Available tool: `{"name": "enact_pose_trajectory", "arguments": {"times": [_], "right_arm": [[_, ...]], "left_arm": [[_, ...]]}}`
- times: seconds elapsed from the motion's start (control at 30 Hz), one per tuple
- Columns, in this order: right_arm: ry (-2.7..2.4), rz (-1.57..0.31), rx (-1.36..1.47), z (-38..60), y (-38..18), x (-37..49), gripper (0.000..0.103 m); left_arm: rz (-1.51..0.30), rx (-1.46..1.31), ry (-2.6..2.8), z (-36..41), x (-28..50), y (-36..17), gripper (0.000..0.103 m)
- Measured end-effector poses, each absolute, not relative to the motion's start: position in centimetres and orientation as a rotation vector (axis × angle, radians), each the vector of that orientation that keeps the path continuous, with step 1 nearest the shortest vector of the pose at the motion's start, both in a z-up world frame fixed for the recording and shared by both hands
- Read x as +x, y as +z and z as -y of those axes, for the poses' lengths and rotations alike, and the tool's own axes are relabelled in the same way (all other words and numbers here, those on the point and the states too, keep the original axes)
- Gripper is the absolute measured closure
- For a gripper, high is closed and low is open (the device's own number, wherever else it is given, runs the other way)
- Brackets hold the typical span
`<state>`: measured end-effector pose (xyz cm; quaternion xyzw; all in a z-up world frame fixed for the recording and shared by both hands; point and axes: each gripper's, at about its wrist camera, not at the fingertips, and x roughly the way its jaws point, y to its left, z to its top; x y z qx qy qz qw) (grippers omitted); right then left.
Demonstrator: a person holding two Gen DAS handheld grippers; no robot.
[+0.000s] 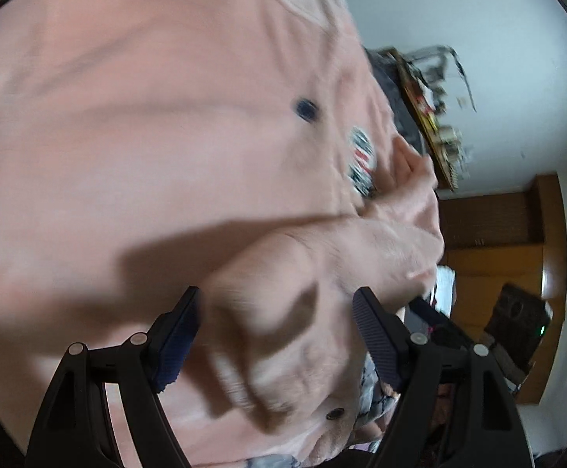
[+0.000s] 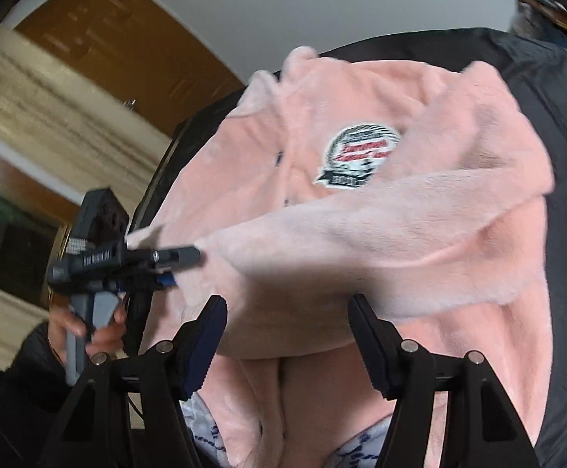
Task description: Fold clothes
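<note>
Now, a soft jacket on the cover

Left gripper (image 1: 279, 296) is wide open, gripping nothing. The fleece jacket (image 2: 361, 89) lies on a dark cover (image 2: 556, 117), light and floppy; better to hold at cuff or hem. Right gripper (image 2: 287, 300) is wide open, empty

Black two-finger gripper (image 1: 275, 335) had blue ribbed pads (image 1: 178, 343), silver pivot screws; person wore black sleeve (image 2: 33, 355) at 8 o'clock.

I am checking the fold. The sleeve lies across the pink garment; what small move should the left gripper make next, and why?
Probably draw the left gripper back: its fingers stand open, and the sleeve already lies across the pink garment.
</note>
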<state>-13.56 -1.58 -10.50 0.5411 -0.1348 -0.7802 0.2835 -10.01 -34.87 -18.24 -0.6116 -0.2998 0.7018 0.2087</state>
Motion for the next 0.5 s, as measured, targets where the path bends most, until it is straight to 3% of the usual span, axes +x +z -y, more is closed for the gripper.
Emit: {"name": "enact_pose_trajectory", "arguments": {"times": [0.07, 0.1, 0.13, 0.3, 0.5], "right_arm": [[-2.117, 0.351, 1.439, 1.3, -10.2, -13.9, 0.036], [-2.135, 0.337, 1.434, 1.1, -10.0, -14.0, 0.037], [-2.158, 0.323, 1.429, 0.7, -9.8, -14.1, 0.037], [-2.296, 0.322, 1.430, -2.3, -8.8, -15.0, 0.037], [-2.444, 0.368, 1.437, -5.3, -8.2, -17.1, 0.036]], "left_arm": [[0.776, -1.694, 1.935, 33.1, -10.2, -18.2, 0.047], [0.752, -1.698, 1.932, 32.4, -10.4, -18.1, 0.072], [0.750, -1.695, 1.931, 32.1, -10.8, -17.9, 0.079], [0.750, -1.482, 2.075, 33.7, -13.5, -12.1, 0.082], [0.703, -1.508, 2.233, 38.6, -14.6, -11.7, 0.083]]}}
